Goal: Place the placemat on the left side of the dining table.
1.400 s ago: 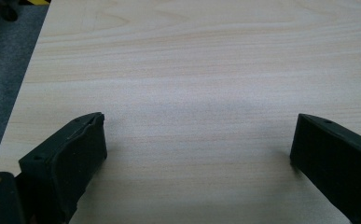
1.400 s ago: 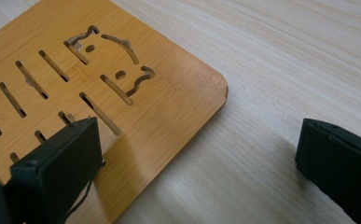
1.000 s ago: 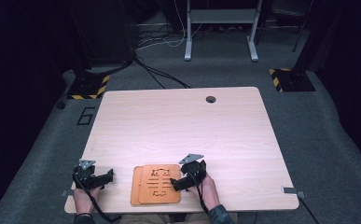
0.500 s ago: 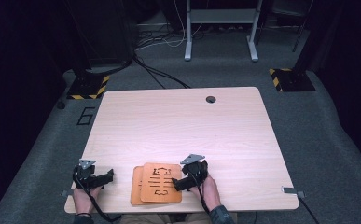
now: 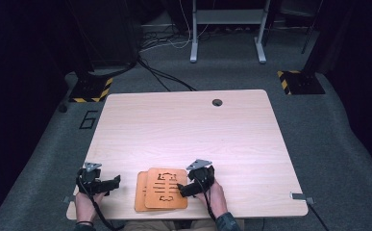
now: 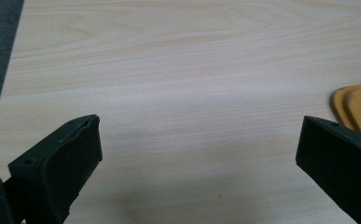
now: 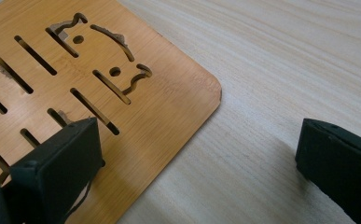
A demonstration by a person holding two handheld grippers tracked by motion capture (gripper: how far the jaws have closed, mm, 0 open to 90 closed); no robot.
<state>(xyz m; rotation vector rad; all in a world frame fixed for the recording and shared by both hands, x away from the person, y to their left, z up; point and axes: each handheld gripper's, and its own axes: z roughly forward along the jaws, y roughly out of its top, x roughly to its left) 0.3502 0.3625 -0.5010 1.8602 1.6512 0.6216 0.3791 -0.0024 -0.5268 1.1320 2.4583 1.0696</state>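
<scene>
High view: two stacked orange wooden boards (image 5: 162, 189) lie at the near edge of the counter (image 5: 188, 130), the top one cut with slots and offset slightly from the lower. The right hand-held gripper (image 5: 186, 188) sits at the top board's right edge; the left hand-held gripper (image 5: 114, 182) rests well left of the stack, apart from it.

Left gripper view: jaws spread wide over bare counter, released, nothing between them. The boards' rounded corner (image 6: 357, 109) shows at far right.

Right gripper view: jaws released and wide, one over the slotted top board (image 7: 89, 79), the other over bare counter, straddling its edge.

Judgement: the step in hand is taking hold of the top board. Advise lowering one jaw under the overhanging edge, closing squarely, and avoiding the lower board.
</scene>
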